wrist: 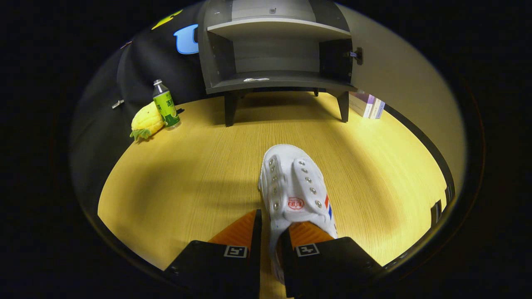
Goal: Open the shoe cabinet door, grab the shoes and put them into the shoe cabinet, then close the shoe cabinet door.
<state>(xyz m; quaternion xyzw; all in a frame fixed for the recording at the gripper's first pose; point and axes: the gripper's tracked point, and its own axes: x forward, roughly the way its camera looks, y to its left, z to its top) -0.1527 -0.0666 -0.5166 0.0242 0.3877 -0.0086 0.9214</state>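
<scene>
A white canvas shoe (293, 187) with metal eyelets points away from me, toe toward the cabinet. My gripper (270, 236) is shut on the shoe: one finger presses its outer side wall, the other sits inside its opening. The shoe hangs or rests just above the yellow wooden tabletop (187, 187); I cannot tell which. Beyond it stands the grey shoe cabinet (278, 79) on short dark legs. Its door (399, 83) is swung open to the right, showing two shelves. A small white scrap (256, 79) lies on the lower shelf.
A green-labelled bottle (166, 106) and a yellow plush pineapple (145, 121) stand left of the cabinet near the black cloth wall. A few books (368, 105) lean behind the cabinet's right leg. The tabletop edge curves close on the right.
</scene>
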